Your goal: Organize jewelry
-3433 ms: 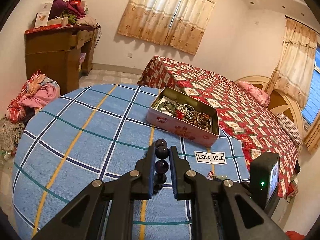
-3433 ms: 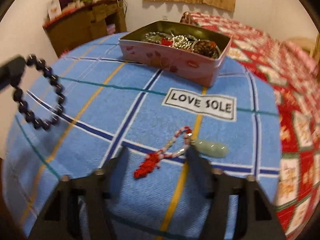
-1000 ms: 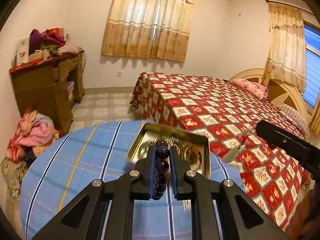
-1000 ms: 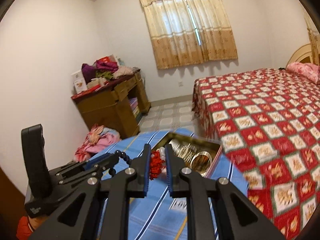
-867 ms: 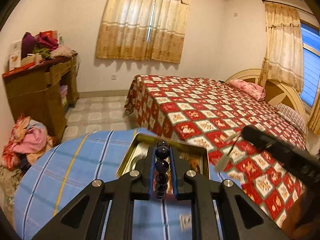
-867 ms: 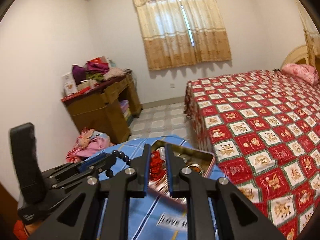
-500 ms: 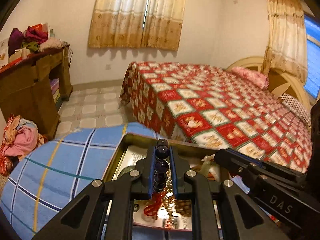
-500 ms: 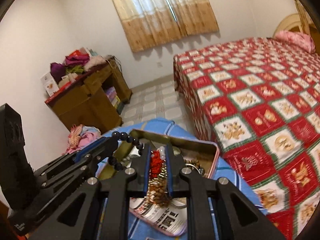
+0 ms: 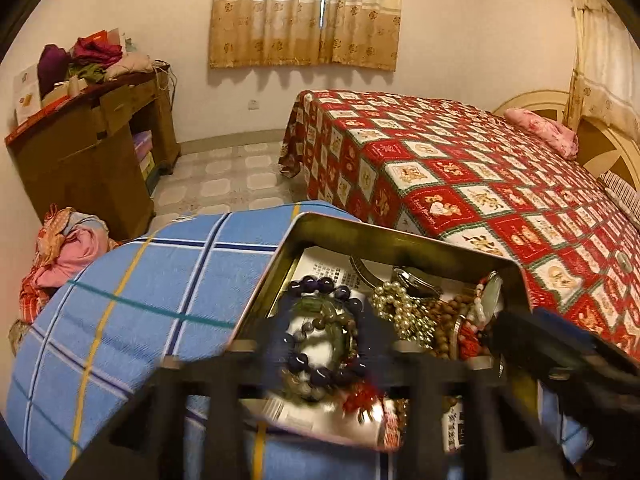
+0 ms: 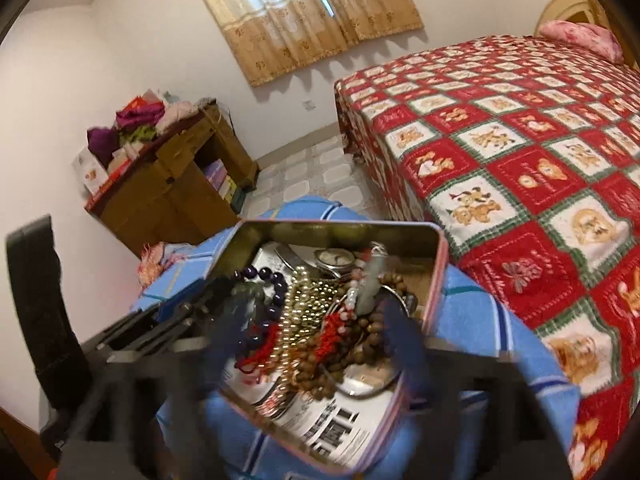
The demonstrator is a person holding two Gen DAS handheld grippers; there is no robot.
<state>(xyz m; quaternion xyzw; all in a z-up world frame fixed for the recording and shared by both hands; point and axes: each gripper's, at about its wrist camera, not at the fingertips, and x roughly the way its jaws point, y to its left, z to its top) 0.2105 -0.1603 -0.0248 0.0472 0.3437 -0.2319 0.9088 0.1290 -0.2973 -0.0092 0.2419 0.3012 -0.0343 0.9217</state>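
Observation:
The pink metal tin (image 9: 404, 236) (image 10: 438, 276) stands on the blue checked tablecloth (image 9: 152, 280) and holds several pieces of jewelry. The dark bead bracelet (image 9: 320, 286) (image 10: 272, 280) lies in the tin's left part. The red-cord jade pendant (image 10: 366, 292) (image 9: 486, 300) lies on the brown beads at the right. My left gripper (image 9: 326, 340) is open and blurred just above the tin. My right gripper (image 10: 310, 344) is open and blurred above the tin too. Both are empty.
A bed with a red checked cover (image 9: 480, 184) stands close behind the table. A brown wooden desk (image 9: 88, 148) piled with clothes is at the left wall. A heap of clothes (image 9: 60, 248) lies on the floor by the table.
Both grippers moved over the tin and opened. The dark bead bracelet dropped from the left gripper into the tin, and the red-cord pendant dropped from the right gripper.

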